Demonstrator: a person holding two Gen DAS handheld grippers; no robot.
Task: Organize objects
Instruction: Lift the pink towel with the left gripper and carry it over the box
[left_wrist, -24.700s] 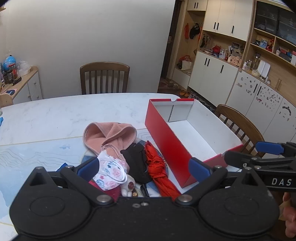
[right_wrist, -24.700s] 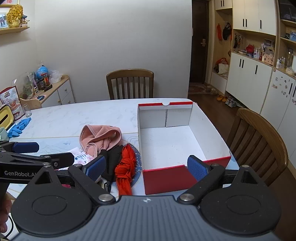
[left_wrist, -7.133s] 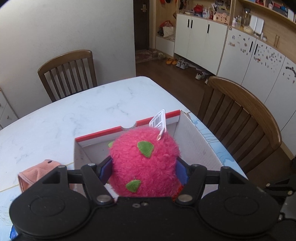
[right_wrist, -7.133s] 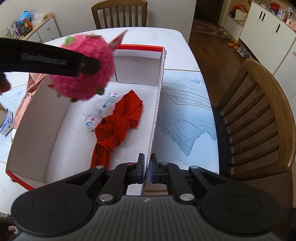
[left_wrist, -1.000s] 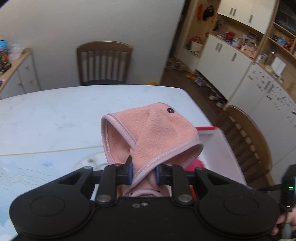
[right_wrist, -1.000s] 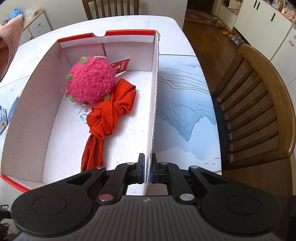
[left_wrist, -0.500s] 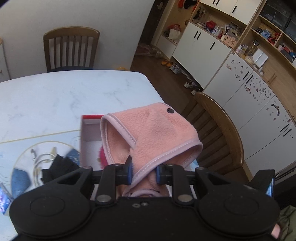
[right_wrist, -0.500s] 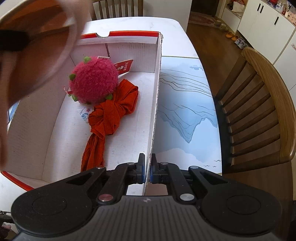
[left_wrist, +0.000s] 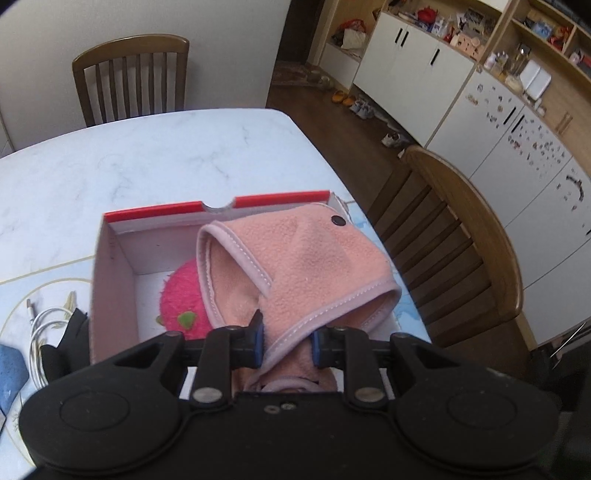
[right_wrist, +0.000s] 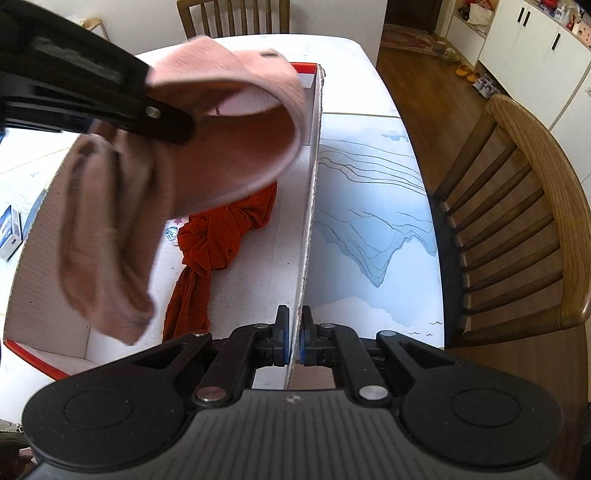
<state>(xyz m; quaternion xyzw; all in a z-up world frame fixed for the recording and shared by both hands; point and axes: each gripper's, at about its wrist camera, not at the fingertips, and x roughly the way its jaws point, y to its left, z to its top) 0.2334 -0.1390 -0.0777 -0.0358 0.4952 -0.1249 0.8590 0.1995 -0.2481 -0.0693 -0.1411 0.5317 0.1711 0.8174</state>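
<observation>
My left gripper (left_wrist: 287, 341) is shut on a pink fleece cloth (left_wrist: 306, 258), which hangs over the open red-and-white box (left_wrist: 110, 258). In the right wrist view the pink fleece cloth (right_wrist: 192, 147) droops from the left gripper (right_wrist: 162, 122) above the box floor. Inside the box lie a pink plush ball (left_wrist: 184, 299) and a knotted red cloth (right_wrist: 225, 232). My right gripper (right_wrist: 291, 345) is shut on the box's right wall (right_wrist: 308, 221), near its front corner.
A white cable (left_wrist: 48, 325), a black item (left_wrist: 70, 336) and a blue thing (left_wrist: 13, 365) lie on the table left of the box. A small packet (right_wrist: 9, 230) sits farther left. Wooden chairs stand at the far side (left_wrist: 129, 77) and at the right (right_wrist: 517, 206).
The left gripper has carried the pink cloth to the right and down, from over the table to above the box. The right gripper has stayed clamped on the box wall.
</observation>
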